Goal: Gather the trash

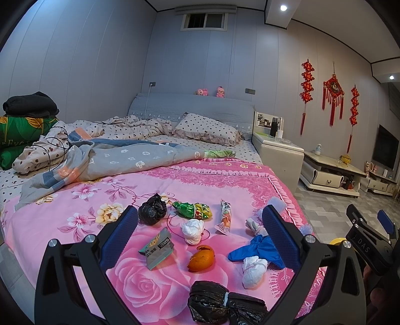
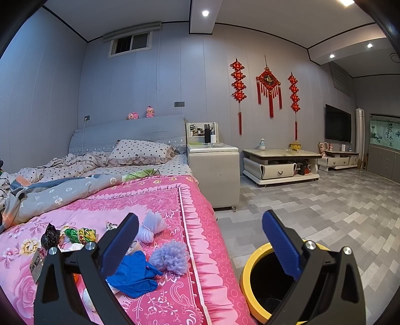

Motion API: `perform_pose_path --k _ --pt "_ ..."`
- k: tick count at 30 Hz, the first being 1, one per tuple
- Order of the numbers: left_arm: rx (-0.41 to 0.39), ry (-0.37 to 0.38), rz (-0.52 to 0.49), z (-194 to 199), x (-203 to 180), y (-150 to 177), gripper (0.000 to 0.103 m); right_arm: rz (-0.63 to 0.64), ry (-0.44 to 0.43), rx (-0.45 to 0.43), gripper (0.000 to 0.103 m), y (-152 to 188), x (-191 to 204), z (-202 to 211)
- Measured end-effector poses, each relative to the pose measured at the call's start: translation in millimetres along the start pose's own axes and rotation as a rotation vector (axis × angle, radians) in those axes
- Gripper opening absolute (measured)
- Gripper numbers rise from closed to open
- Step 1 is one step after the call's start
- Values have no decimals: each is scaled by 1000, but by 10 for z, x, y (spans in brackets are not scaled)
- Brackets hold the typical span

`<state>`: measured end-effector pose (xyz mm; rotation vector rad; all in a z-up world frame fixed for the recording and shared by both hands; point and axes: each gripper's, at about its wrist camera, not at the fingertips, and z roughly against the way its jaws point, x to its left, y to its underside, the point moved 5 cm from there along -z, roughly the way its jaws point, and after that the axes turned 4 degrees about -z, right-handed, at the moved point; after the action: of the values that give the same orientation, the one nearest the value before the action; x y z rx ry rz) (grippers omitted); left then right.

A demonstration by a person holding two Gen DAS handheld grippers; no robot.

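- Room evenly lit but dim, cool bluish cast in both views.
- Light sources: recessed ceiling spots (image 2: pixel 205 13), blown out to white discs; small high window (image 1: pixel 205 21) dark.
- Shadows soft; faint ones under the litter on the pink bedspread (image 1: pixel 175 180).
- Mild sheen on the tiled floor (image 2: pixel 337 212).
- Strong fisheye bend: walls and ceiling trim curve, black vignette at the corners.
- Focus sharp at centre, softer toward the rims; no motion blur.
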<state>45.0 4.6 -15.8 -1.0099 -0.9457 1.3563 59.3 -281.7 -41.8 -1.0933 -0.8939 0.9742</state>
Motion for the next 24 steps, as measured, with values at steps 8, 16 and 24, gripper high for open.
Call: perform_pose_path --k 8,16,24 --pt "1 -1 0 -5 2 -2 95 1 -3 6 95 16 -20 2" --pt "1 0 1 -4 -8 21 95 0 -3 6 95 31 -26 20" --pt "7 0 1 -17 -21 51 95 0 -1 11 95 17 -24 9"
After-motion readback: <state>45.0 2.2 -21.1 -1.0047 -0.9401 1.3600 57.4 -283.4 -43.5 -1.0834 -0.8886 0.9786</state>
